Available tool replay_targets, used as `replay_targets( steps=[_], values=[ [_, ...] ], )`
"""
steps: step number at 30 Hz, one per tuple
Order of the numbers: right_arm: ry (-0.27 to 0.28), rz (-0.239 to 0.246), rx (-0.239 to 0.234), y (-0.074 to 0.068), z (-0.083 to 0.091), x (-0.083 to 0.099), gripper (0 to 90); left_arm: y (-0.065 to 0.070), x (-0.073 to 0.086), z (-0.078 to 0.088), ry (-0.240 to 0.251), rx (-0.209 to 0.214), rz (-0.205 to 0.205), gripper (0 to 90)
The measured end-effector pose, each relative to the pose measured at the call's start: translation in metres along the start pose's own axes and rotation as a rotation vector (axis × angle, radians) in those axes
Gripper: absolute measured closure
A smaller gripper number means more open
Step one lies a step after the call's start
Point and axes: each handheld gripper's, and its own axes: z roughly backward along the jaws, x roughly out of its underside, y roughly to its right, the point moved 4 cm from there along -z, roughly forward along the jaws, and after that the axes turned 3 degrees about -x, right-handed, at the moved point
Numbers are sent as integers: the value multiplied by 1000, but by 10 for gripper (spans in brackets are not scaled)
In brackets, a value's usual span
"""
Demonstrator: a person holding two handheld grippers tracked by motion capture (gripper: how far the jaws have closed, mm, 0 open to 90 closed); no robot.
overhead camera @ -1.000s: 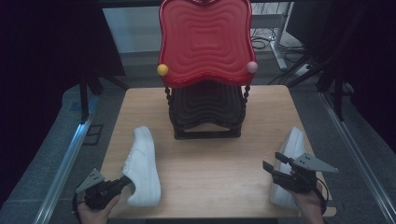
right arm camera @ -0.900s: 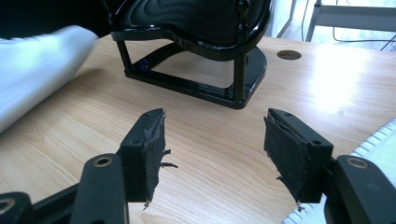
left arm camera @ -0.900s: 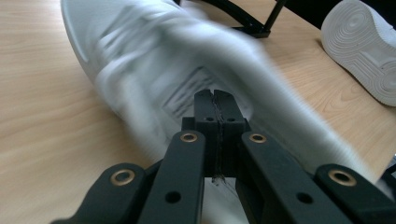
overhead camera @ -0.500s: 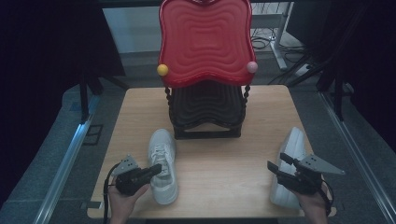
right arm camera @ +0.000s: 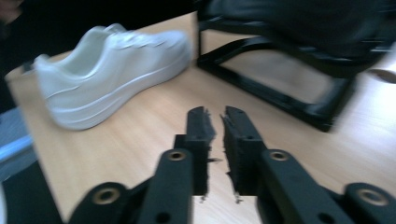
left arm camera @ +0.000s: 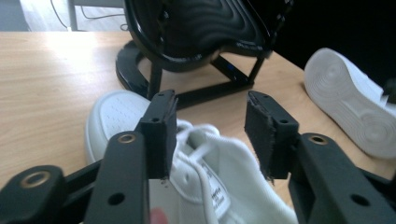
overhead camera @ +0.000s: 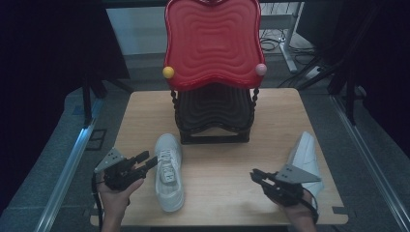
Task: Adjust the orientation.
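A white sneaker (overhead camera: pixel 169 174) stands upright on the wooden table (overhead camera: pixel 222 159), toe toward the black stand. My left gripper (overhead camera: pixel 149 159) hovers just left of its laces, open; its jaws have just been opening. In the left gripper view the sneaker (left arm camera: pixel 201 186) lies under the left gripper (left arm camera: pixel 210 100), with the pads (left arm camera: pixel 163 126) clear of it. A second white sneaker (overhead camera: pixel 304 154) lies on its side at the right edge. My right gripper (overhead camera: pixel 255 174) sits left of it, apart; its jaws have just been closing on nothing. They stand nearly together in the right gripper (right arm camera: pixel 215 112) view.
A black ribbed stand (overhead camera: pixel 215 116) holds a red wavy panel (overhead camera: pixel 212 43) at the back centre of the table, with a yellow ball (overhead camera: pixel 168 72) and a pink ball (overhead camera: pixel 261 69) at its sides. Table edges drop off close to both hands.
The left sneaker was carried right and set upright, then my left gripper let go and drew back left. My right gripper slid left, away from the right sneaker, and closed.
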Motion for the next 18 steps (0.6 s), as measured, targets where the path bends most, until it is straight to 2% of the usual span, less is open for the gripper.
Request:
replay_targets(
  steps=[1, 2, 5, 6, 7, 8, 11, 12, 13, 14, 15, 17, 18],
  values=[
    [-35, 24, -57, -14, -19, 0, 875, -1, -2, -2, 6, -1, 2, 517],
    [-35, 24, -57, -14, -19, 0, 875, -1, -2, -2, 6, -1, 2, 511],
    [-94, 71, -132, -36, -52, 1, 895, -1, -1, -3, 1, 3, -6, 503],
    [-123, 88, -178, -50, -75, 3, 896, -2, 0, -4, -1, 6, -11, 500],
    [-123, 88, -178, -50, -75, 3, 896, -2, 1, -4, -3, 7, -14, 500],
    [-131, 89, -195, -54, -82, 3, 897, -3, 1, -4, -5, 9, -17, 498],
    [-160, 88, -258, -67, -113, 7, 897, -6, 2, -2, -3, 15, -17, 493],
    [-184, 90, -285, -73, -130, 10, 897, -6, 2, 0, 2, 21, -19, 492],
    [-184, 90, -285, -73, -130, 10, 897, -6, 2, 0, 2, 21, -19, 490],
    [-196, 88, -301, -77, -141, 12, 897, -7, 2, 1, 5, 29, -26, 487],
    [-196, 88, -301, -77, -141, 12, 897, -7, 2, 1, 5, 29, -26, 486],
    [-209, 85, -325, -84, -157, 15, 898, -8, 1, 5, 13, 29, -29, 484],
    [-209, 85, -325, -84, -157, 15, 898, -8, 1, 5, 13, 29, -29, 484]
  ],
)
